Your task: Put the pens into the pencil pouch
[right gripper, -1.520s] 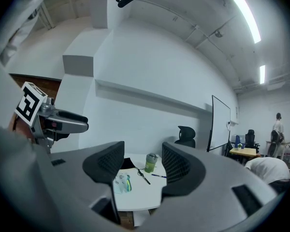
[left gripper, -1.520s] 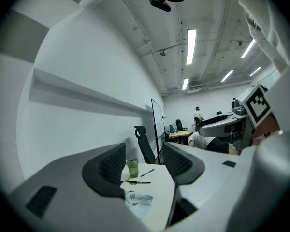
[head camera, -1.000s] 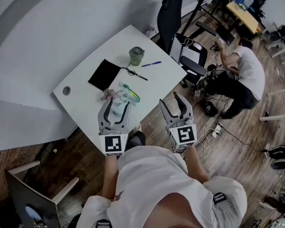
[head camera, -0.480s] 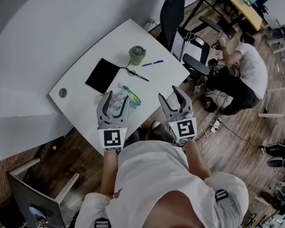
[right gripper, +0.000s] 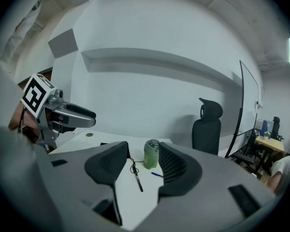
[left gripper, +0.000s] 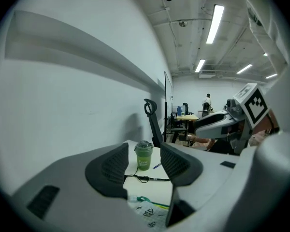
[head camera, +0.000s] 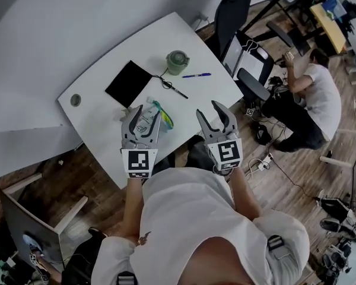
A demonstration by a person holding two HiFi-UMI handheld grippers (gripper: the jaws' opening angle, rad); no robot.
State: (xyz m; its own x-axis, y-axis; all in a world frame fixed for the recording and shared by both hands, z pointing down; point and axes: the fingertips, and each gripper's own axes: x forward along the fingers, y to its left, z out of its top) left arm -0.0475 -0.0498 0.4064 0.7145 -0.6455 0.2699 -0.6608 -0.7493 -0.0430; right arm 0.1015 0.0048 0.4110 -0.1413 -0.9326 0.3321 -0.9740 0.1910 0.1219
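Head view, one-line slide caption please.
Empty left tongs and right tongs, jaws just narrowing, at the edge of the white table; printed pouch, black pen, blue pen and green cup ahead.

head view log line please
left tongs open, closing, empty | right tongs open, closing, empty | black pen, blue pen on table

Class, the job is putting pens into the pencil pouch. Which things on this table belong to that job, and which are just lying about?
For the job: blue pen, black pen, patterned pouch.

Lying about: green cup, flat black pad (what it is exactly, I cannot tell).
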